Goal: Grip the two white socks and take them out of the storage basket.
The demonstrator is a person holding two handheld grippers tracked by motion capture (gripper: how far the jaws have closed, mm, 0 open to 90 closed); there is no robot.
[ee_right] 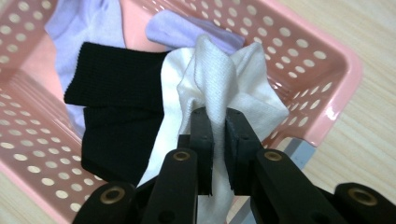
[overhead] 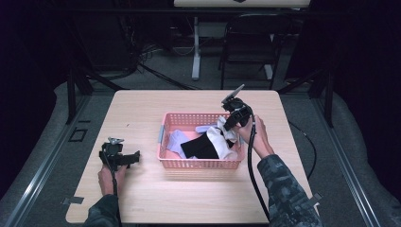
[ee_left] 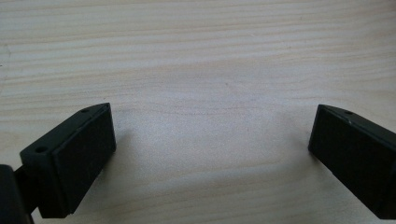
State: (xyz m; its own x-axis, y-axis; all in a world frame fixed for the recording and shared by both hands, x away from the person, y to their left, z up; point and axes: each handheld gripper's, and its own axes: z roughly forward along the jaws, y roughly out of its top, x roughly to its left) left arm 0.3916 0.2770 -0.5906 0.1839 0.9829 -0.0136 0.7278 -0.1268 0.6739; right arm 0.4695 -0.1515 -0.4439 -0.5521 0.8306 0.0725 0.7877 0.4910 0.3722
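Resting on the table (overhead: 142, 194), the left gripper (overhead: 135, 157) has its jaws wide apart — nothing between them. Farther right, the right gripper (ee_right: 218, 122) is clamped on a white sock (ee_right: 219, 79) over the pink basket (overhead: 198, 163) — part still draped inside.

Two handheld grippers, both black. Left gripper (ee_left: 210, 140): two blocky rectangular jaws with flat matte pads, a small round hole on each upper face; small grey plate on top in the high view. Right gripper (ee_right: 218, 140): jaws carried on black linkage arms with brass-coloured pivot pins, grey three-cornered plate on top, small screw holes in the pads. Black cable trailing from each. Sleeves in dark camouflage pattern, grey-green.
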